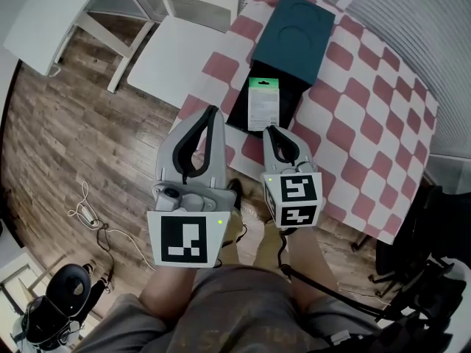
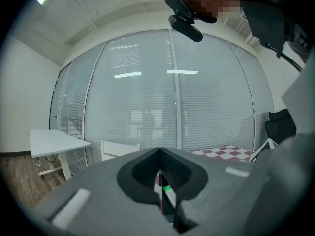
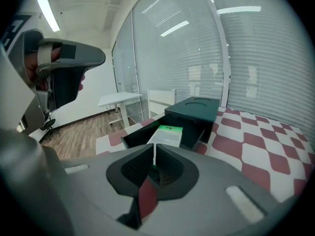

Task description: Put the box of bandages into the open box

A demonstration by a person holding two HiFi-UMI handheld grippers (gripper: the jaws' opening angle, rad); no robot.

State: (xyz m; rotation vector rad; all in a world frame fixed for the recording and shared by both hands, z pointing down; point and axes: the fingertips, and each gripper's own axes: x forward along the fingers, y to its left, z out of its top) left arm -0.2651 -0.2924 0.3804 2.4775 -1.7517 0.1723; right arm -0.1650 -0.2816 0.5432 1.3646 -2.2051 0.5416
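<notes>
The box of bandages (image 1: 264,103) lies flat inside the open box (image 1: 291,39). It looks like light, stiff card, best pinched across its long edges. Left claw (image 1: 213,112) and right claw (image 1: 269,131), both clenched empty, hover just outside that box.

Two grippers counted: left gripper (image 1: 212,113), right gripper (image 1: 271,130). One open box (image 1: 294,39), one bandage box (image 1: 263,103), one checked cloth (image 1: 368,123). Also noted: one white table (image 1: 51,20), one white chair (image 1: 173,57), one floor cable (image 1: 88,215)
</notes>
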